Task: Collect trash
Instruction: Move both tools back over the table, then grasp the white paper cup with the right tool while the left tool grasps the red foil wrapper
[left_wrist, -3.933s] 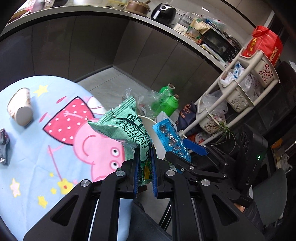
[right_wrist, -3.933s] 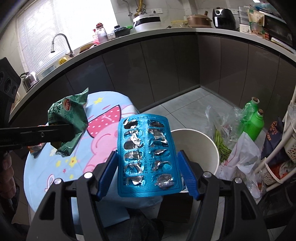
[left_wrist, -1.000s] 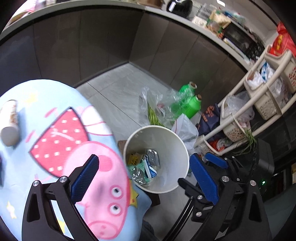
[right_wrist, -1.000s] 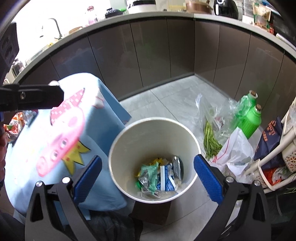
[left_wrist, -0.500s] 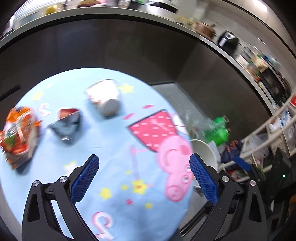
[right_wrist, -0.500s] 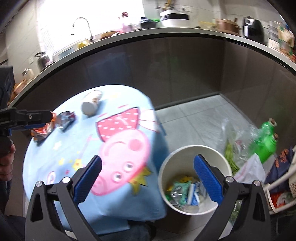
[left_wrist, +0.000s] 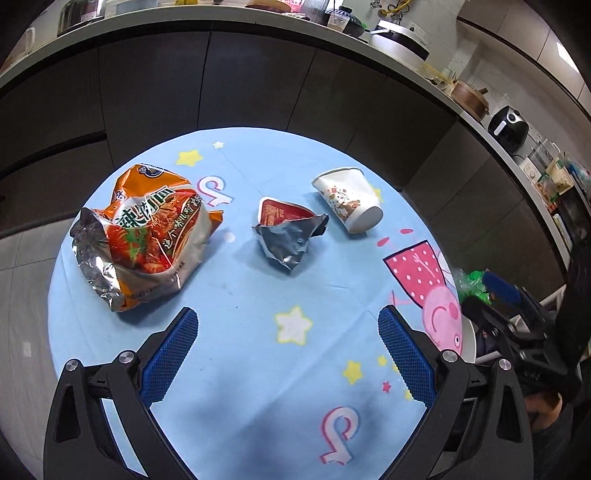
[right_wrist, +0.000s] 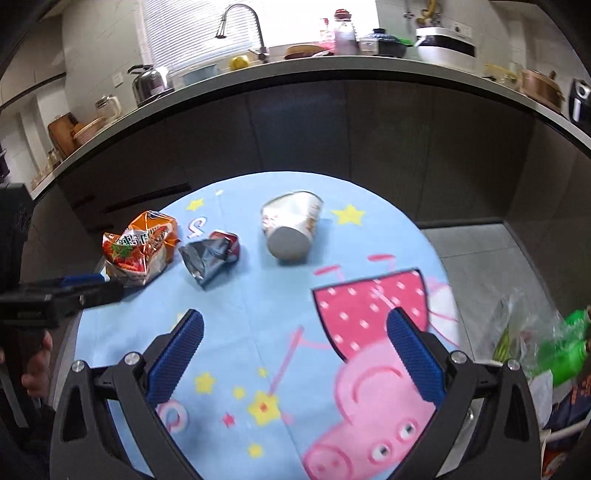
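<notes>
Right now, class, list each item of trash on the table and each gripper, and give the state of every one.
Orange snack bag: torn open, crumpled, lying flat.
Silver wrapper: crumpled, torn open.
Paper cup: tipped on its side.
Left gripper: open, empty.
Right gripper: open, empty.

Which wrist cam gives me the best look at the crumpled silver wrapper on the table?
The left wrist view: the crumpled silver wrapper lies near centre, large and sharp, its red printed side and foil folds clear. The right wrist view shows the same wrapper smaller, off to the left and slightly blurred.
</notes>
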